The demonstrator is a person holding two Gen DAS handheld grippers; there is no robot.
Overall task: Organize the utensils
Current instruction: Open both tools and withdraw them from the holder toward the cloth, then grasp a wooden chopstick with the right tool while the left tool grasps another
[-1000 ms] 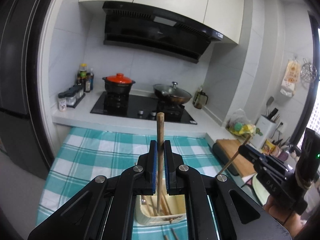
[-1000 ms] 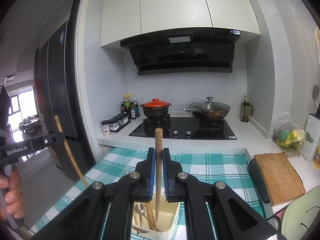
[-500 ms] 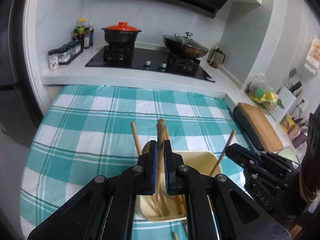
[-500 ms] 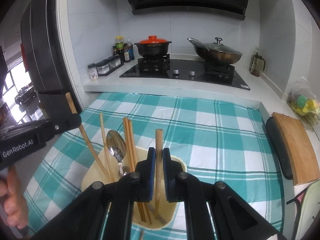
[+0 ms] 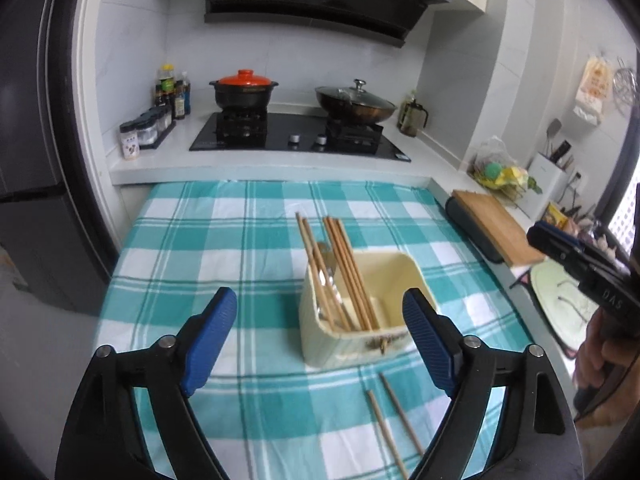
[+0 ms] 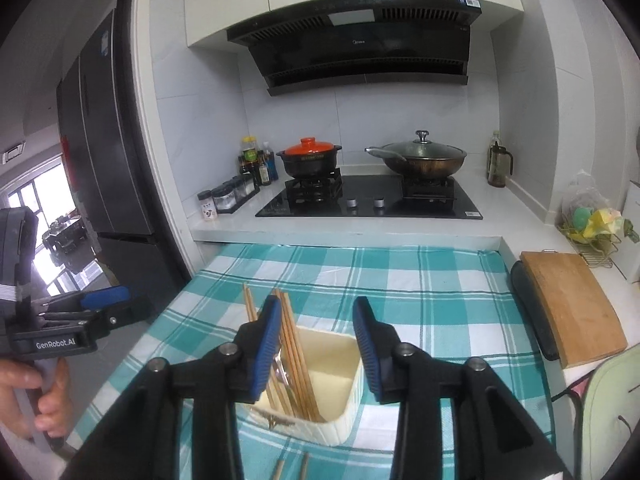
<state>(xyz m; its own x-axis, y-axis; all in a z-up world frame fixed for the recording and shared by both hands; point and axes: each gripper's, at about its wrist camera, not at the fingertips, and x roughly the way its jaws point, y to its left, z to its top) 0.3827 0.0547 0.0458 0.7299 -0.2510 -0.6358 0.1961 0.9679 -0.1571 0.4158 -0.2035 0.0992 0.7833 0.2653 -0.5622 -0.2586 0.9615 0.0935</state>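
Observation:
A cream utensil holder [image 5: 360,308] stands on the checked tablecloth [image 5: 224,240]; it also shows in the right wrist view [image 6: 328,380]. Several wooden chopsticks [image 5: 344,264] and a metal spoon [image 5: 326,268] lean in its left side. Two loose chopsticks [image 5: 394,420] lie on the cloth in front of it. My left gripper [image 5: 320,320] is open and empty, above and in front of the holder. My right gripper [image 6: 316,344] is open and empty, right above the holder. Each gripper shows in the other's view, the right [image 5: 576,264] and the left [image 6: 84,312].
A stove [image 5: 296,136] with an orange-lidded pot [image 5: 244,88] and a wok [image 5: 354,100] is at the back. Spice jars [image 5: 148,132] stand at the back left. A wooden cutting board [image 5: 496,224] lies on the right counter. A dark fridge [image 6: 100,152] is on the left.
Both grippers let go of their chopsticks into the holder, opened wide and lifted back. The chopsticks now lean in the holder.

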